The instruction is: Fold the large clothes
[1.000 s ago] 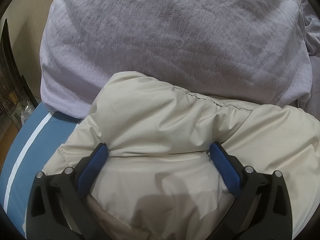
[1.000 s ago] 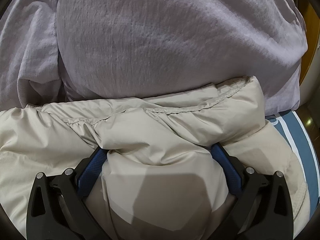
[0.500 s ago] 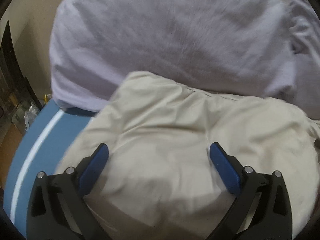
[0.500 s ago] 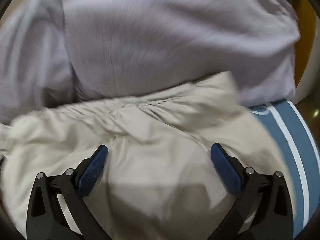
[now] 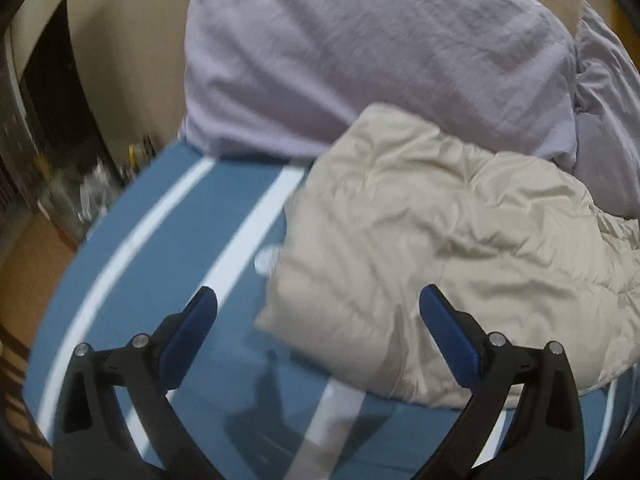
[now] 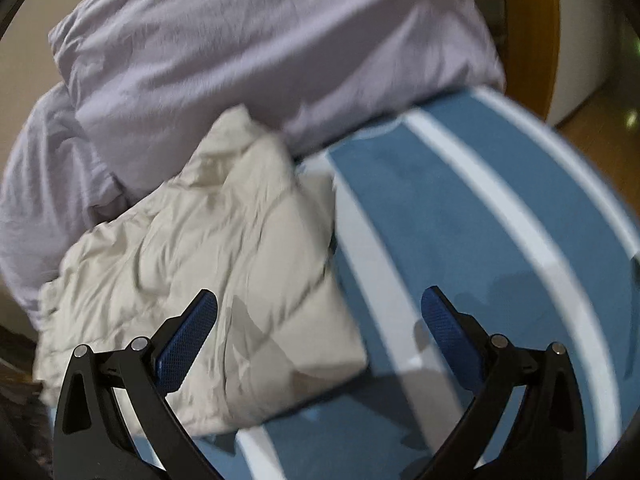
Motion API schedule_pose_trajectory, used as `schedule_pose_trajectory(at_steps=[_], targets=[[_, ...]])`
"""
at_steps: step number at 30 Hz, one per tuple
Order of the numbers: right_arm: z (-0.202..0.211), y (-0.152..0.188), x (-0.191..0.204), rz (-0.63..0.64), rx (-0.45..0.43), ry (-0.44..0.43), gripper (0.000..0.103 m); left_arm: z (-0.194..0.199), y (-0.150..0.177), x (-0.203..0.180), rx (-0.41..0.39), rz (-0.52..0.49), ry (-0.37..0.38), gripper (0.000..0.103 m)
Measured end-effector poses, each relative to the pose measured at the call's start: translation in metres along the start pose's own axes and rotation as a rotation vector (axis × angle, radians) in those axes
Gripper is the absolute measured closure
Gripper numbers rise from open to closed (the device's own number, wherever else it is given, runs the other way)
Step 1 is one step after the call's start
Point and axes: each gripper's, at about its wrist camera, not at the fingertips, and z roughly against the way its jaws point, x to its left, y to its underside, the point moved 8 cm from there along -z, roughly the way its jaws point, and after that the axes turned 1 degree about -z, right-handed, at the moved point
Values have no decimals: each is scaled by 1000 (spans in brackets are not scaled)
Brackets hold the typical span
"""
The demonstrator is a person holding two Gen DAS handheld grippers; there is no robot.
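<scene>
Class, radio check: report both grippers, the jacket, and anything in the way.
Left gripper open, empty. Right gripper open, empty. Beige puffer jacket lies folded on the blue striped mat. Lilac bedding touches its far edge.

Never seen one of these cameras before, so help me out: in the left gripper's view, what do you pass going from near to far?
Left gripper → blue striped bedcover → folded cream padded jacket → lilac pillow → beige wall.

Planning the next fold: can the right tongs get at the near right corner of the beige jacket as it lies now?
Probably yes. The right tongs hang open above the beige jacket, whose near corner lies bare on the blue striped cover. Nothing lies between them; the lilac bedding is piled behind the jacket.
</scene>
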Motion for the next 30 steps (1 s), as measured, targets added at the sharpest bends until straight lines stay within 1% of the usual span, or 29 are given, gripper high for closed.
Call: schedule_pose_trajectory(at_steps=[3, 5, 7, 8, 10, 12, 13, 14, 15, 16, 17, 18, 20, 21, 23, 27, 30], targets=[[-8, 14, 1, -25, 52, -67, 1, -7, 11, -1, 37, 29, 34, 2], [-13, 20, 1, -33, 80, -87, 1, -11, 14, -5, 52, 52, 63, 2], [-17, 23, 1, -44, 96, -107, 1, -17, 15, -10, 64, 60, 68, 2], [-19, 25, 2, -46, 106, -134, 4, -20, 14, -13, 69, 60, 64, 2], [-22, 27, 5, -53, 117, -157, 10, -28, 13, -20, 78, 58, 58, 2], [-26, 29, 8, -70, 123, -196, 24, -35, 13, -23, 87, 70, 54, 2], [-25, 29, 10, -76, 124, -213, 28, -37, 13, -24, 83, 81, 58, 3], [-25, 30, 12, -85, 122, -237, 35, -38, 11, -24, 78, 92, 63, 7], [-25, 29, 12, -89, 114, -238, 41, -38, 10, -25, 71, 104, 74, 12], [-24, 29, 13, -89, 108, -238, 44, -37, 9, -25, 60, 123, 91, 22], [-22, 28, 15, -85, 97, -245, 51, -36, 6, -24, 50, 138, 98, 35], [-20, 27, 15, -83, 91, -248, 56, -32, 4, -22, 35, 156, 103, 40], [-15, 27, 18, -75, 72, -256, 64, -26, 0, -20, 19, 175, 120, 60], [-10, 28, 20, -65, 59, -258, 67, -22, -2, -19, 10, 185, 136, 62], [-3, 30, 26, -53, 47, -263, 69, -13, -4, -15, -8, 192, 162, 68], [16, 37, 38, -15, 51, -282, 71, 3, -1, -3, -25, 174, 163, 70], [31, 51, 46, 25, 70, -299, 71, 17, 9, 20, -17, 186, 172, 70]])
